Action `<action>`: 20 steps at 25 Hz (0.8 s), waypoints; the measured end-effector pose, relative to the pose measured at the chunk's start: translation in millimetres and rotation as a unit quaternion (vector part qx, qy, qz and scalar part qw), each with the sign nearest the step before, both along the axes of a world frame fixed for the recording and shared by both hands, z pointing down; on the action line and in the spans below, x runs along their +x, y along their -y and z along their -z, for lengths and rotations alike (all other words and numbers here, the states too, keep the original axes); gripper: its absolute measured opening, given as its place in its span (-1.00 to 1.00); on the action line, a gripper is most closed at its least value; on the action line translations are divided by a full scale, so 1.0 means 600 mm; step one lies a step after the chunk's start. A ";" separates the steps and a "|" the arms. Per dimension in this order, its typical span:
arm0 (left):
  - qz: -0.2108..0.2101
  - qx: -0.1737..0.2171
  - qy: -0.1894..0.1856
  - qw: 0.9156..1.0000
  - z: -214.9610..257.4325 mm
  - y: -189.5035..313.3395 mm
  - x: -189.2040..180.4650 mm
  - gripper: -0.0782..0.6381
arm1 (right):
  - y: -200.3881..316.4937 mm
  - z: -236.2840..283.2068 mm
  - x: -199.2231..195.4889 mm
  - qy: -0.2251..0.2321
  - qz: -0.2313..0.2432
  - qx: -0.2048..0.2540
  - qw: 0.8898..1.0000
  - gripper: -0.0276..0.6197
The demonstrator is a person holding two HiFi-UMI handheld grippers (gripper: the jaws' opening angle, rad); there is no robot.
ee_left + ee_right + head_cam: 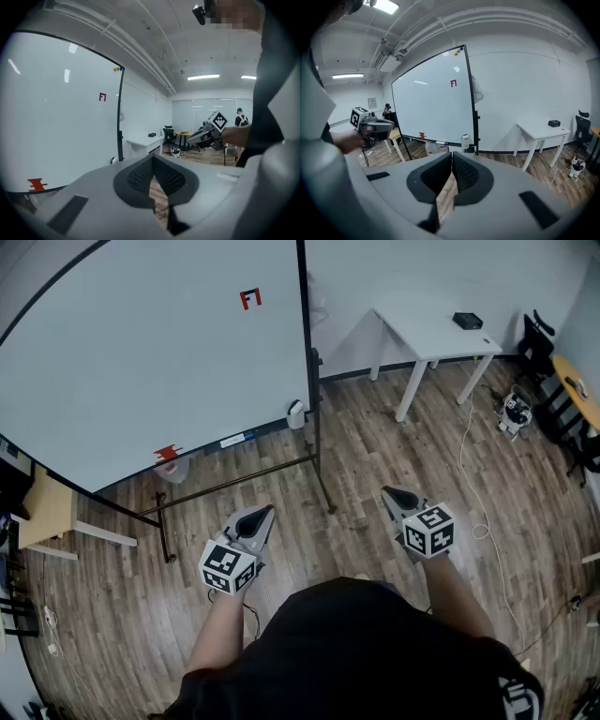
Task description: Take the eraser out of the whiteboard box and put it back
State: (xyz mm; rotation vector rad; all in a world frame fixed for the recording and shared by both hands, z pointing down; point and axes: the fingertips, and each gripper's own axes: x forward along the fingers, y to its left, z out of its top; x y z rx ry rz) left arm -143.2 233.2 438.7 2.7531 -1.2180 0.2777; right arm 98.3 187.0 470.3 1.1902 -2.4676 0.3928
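Both the left gripper (pixel 263 515) and the right gripper (pixel 392 493) are closed on nothing, well short of the clear box (pixel 174 468) under the whiteboard (pixel 141 352), upper left, nearer the left one; the eraser itself cannot be made out.

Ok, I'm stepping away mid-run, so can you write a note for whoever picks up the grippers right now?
Left gripper: shut, empty, held over the wood floor.
Right gripper: shut, empty, alongside it.
Things: whiteboard ahead, out of reach. Small white box at its lower right corner; clear container and red piece further left. Eraser not identifiable from here.
Done: nothing visible.
Left: approach, take the eraser out, put it back.
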 end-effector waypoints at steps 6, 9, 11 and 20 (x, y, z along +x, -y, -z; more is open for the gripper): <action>-0.005 -0.011 -0.008 1.000 -0.006 -0.013 -0.017 -0.75 | -0.010 0.002 -0.019 -0.009 0.009 -0.005 1.000 -0.91; -0.006 -0.012 -0.010 1.000 -0.010 -0.015 -0.024 -0.75 | -0.006 -0.001 -0.027 -0.014 0.005 -0.009 1.000 -0.92; -0.007 -0.013 -0.011 1.000 -0.013 -0.019 -0.026 -0.75 | -0.005 -0.005 -0.029 -0.017 -0.002 -0.012 1.000 -0.92; -0.001 -0.014 -0.017 1.000 -0.007 -0.008 -0.042 -0.75 | -0.002 -0.005 -0.022 -0.026 -0.019 -0.011 0.999 -0.92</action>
